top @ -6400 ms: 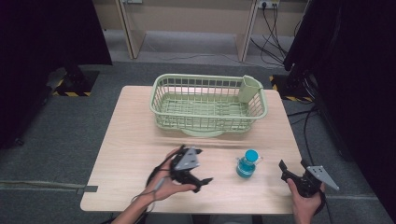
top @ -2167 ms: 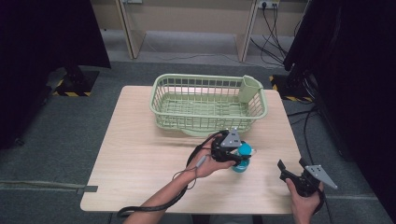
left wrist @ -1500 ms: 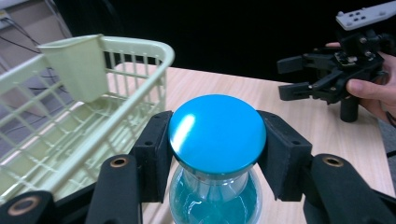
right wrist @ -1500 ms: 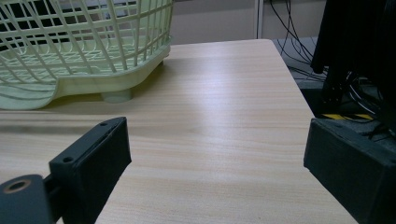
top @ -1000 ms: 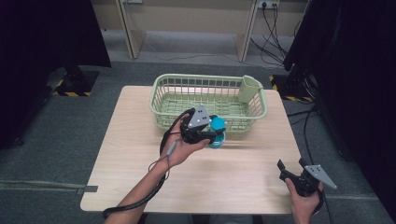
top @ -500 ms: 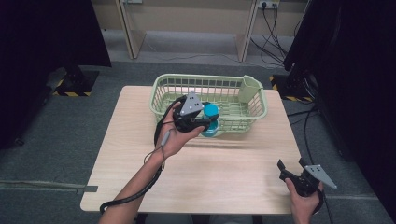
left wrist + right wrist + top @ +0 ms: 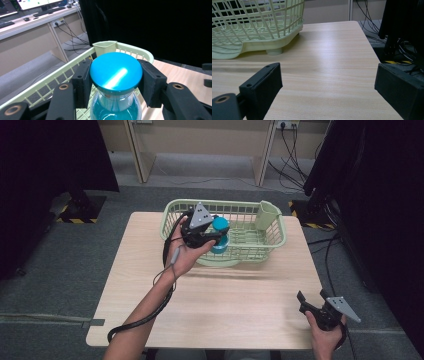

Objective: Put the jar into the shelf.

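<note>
High view: my left gripper [image 7: 216,236], jaws clamped on the upright blue bottle [image 7: 220,234] below its cap, hangs above the basket [image 7: 274,240] floor near its left wall. Right gripper [image 7: 311,306], jaws wide and empty, sits far off at the tabletop [image 7: 240,305] front-right corner.

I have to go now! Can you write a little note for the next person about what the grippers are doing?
Left gripper: shut on the blue bottle, jaws clamped at its cap, held over the green basket.
Right gripper: open, holding nothing, low over the table near its front right corner.
Done: bottle picked up and brought over the basket.
Left: lower it in, let go.
</note>
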Action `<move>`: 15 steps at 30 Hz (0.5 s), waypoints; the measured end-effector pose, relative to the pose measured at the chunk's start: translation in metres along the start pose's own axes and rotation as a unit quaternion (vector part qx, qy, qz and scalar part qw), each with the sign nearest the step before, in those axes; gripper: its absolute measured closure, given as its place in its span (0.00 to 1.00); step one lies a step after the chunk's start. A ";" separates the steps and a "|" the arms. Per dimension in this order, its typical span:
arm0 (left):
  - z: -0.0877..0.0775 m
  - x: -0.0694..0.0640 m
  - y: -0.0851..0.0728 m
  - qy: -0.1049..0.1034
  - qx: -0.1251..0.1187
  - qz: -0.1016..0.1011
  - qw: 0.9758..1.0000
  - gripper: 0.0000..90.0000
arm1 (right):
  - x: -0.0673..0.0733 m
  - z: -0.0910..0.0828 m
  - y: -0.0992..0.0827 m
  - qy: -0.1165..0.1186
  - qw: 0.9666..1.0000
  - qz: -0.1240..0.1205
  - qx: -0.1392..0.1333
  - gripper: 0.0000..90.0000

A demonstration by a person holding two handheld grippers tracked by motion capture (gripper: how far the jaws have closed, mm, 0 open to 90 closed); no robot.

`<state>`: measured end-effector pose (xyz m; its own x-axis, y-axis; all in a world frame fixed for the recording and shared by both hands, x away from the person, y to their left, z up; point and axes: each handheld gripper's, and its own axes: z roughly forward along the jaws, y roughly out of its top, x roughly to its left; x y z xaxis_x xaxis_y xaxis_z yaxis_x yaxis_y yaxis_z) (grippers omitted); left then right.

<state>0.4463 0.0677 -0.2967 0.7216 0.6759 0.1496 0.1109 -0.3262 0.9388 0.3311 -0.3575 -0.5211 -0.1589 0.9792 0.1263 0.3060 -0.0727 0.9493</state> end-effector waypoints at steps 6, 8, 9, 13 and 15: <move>0.006 0.009 0.007 0.015 0.003 -0.006 1.000 0.54 | 0.000 0.000 0.000 0.000 1.000 0.000 0.000 0.09; 0.010 0.012 0.010 0.020 0.007 -0.006 1.000 0.54 | 0.000 0.000 0.000 0.001 1.000 0.000 0.000 0.09; 0.011 0.014 0.011 0.022 0.007 -0.008 1.000 0.54 | 0.000 0.000 0.000 0.001 1.000 0.001 0.000 0.09; 0.019 0.022 0.014 0.026 0.007 -0.020 0.999 0.54 | 0.000 0.000 0.000 0.001 1.000 0.001 0.000 0.09; 0.023 0.026 0.014 0.027 0.012 -0.022 0.999 0.54 | -0.001 0.000 0.000 0.001 1.000 0.002 0.000 0.09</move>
<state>0.4822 0.0656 -0.2868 0.6772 0.7251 0.1252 0.1589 -0.3103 0.9373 0.3313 -0.3580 -0.5211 -0.1595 0.9786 0.1297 0.3072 -0.0757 0.9486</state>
